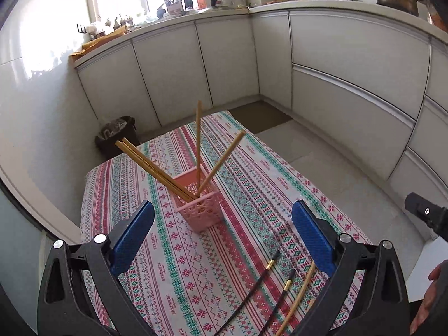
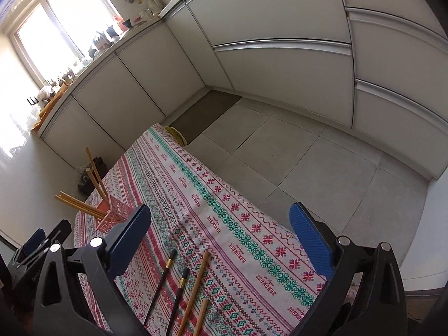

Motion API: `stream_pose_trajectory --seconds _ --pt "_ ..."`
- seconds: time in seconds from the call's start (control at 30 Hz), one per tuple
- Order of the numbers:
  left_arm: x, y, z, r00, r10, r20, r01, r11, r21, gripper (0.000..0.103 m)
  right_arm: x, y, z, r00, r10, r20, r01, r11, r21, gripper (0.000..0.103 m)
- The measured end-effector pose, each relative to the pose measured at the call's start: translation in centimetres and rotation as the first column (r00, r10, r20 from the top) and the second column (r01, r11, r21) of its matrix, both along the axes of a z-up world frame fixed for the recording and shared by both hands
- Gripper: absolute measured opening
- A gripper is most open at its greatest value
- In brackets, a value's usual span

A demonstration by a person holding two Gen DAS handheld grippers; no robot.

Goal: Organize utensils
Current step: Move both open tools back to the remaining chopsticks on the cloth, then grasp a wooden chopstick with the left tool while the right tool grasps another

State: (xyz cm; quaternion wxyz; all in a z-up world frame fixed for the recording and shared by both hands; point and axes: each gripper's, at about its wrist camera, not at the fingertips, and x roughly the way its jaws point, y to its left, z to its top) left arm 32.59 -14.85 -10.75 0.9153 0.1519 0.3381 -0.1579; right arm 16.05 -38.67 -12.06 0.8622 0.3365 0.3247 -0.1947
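Note:
A pink lattice utensil holder (image 1: 197, 205) stands on the patterned tablecloth (image 1: 252, 184) and holds several wooden chopsticks (image 1: 156, 169) that lean outward. It also shows at the left of the right wrist view (image 2: 112, 214). My left gripper (image 1: 222, 232) is open and empty, just short of the holder. Two black chopsticks (image 2: 161, 282) and two wooden chopsticks (image 2: 194, 288) lie on the cloth near the front edge, below my right gripper (image 2: 219, 238), which is open and empty. The same loose chopsticks (image 1: 282, 288) show at the lower right of the left wrist view.
White kitchen cabinets (image 1: 350, 64) wrap around the back and right. A dark waste bin (image 1: 116, 137) stands on the floor beyond the table's far left corner. Grey tiled floor (image 2: 308, 162) lies to the right of the table.

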Motion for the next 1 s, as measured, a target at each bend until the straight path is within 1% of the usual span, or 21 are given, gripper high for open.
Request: stream_pose_trajectory --seconds 0.17,0.23,0.27,0.33,0.37,0.4,0.43,0.47,0.5,0.53,0.57,0.6,0.67,0.73,0.8,0.93,1.0 --pt "0.1 -1.6 -2.6 0.998 -0.033 -0.061 0.037 0.997 0.062 0.094 0.1 -1.4 -0.8 1.0 -0.02 -0.024 0.022 0.998 0.055 0.096" --pt "0.3 -2.4 -3.8 0.99 -0.067 -0.123 0.077 0.994 0.078 0.094 0.1 -1.9 -1.1 0.999 -0.032 -0.038 0.034 0.997 0.063 0.096" --pt "0.6 -2.8 -4.5 0.981 -0.092 -0.172 0.109 0.99 0.092 0.094 0.1 -2.1 -1.3 0.998 -0.037 -0.048 0.04 0.997 0.063 0.096" --pt "1.2 -3.4 -6.2 0.954 -0.127 -0.271 0.164 0.979 0.12 0.094 0.2 -2.4 -1.6 0.997 -0.039 -0.064 0.043 0.997 0.07 0.096" --pt "1.4 -3.7 -7.1 0.934 -0.142 -0.326 0.193 0.973 0.13 0.09 0.2 -2.5 -1.9 0.997 -0.036 -0.074 0.042 0.996 0.075 0.096" --pt "1.7 -3.9 -8.2 0.908 -0.158 -0.388 0.224 0.966 0.13 0.087 0.3 -2.6 -2.1 0.996 -0.033 -0.085 0.04 0.996 0.079 0.096" --pt "2.0 -4.1 -9.2 0.879 -0.167 -0.447 0.247 0.961 0.127 0.079 0.4 -2.6 -2.3 0.995 -0.027 -0.095 0.036 0.996 0.087 0.096" --pt "2.2 -4.2 -10.3 0.855 -0.167 -0.491 0.262 0.956 0.13 0.074 0.5 -2.6 -2.6 0.994 -0.02 -0.104 0.03 0.995 0.095 0.096" --pt "2.3 -4.3 -11.2 0.841 -0.161 -0.517 0.269 0.952 0.142 0.072 0.7 -2.6 -2.8 0.993 -0.01 -0.114 0.022 0.995 0.102 0.096" --pt "2.2 -4.5 -11.8 0.834 -0.153 -0.53 0.275 0.949 0.158 0.068 0.8 -2.6 -3.0 0.992 0.0 -0.123 0.014 0.994 0.106 0.096" --pt "2.2 -4.6 -12.4 0.821 -0.158 -0.548 0.287 0.945 0.157 0.062 0.9 -2.5 -3.1 0.992 0.007 -0.128 0.007 0.994 0.111 0.096" --pt "2.1 -4.8 -12.8 0.8 -0.176 -0.574 0.306 0.942 0.138 0.059 1.0 -2.5 -3.2 0.991 0.012 -0.131 0.003 0.993 0.114 0.096" --pt "1.6 -5.4 -13.5 0.758 -0.218 -0.614 0.354 0.929 0.108 0.048 1.1 -2.5 -3.4 0.99 0.018 -0.141 -0.002 0.993 0.114 0.096" --pt "1.2 -6.3 -14.0 0.725 -0.251 -0.641 0.393 0.915 0.087 0.042 1.2 -2.8 -3.6 0.989 0.018 -0.146 0.001 0.992 0.124 0.096" --pt "1.1 -7.1 -14.7 0.695 -0.273 -0.666 0.409 0.911 0.053 0.042 1.2 -3.0 -3.8 0.988 0.014 -0.153 0.007 0.991 0.135 0.096" --pt "0.8 -8.7 -16.4 0.669 -0.273 -0.691 0.45 0.889 0.085 0.042 1.0 -3.8 -4.1 0.987 -0.002 -0.159 0.027 0.988 0.155 0.096" --pt "0.7 -9.2 -16.9 0.664 -0.267 -0.698 0.462 0.881 0.102 0.042 0.8 -4.1 -4.0 0.987 -0.013 -0.159 0.039 0.986 0.16 0.096"
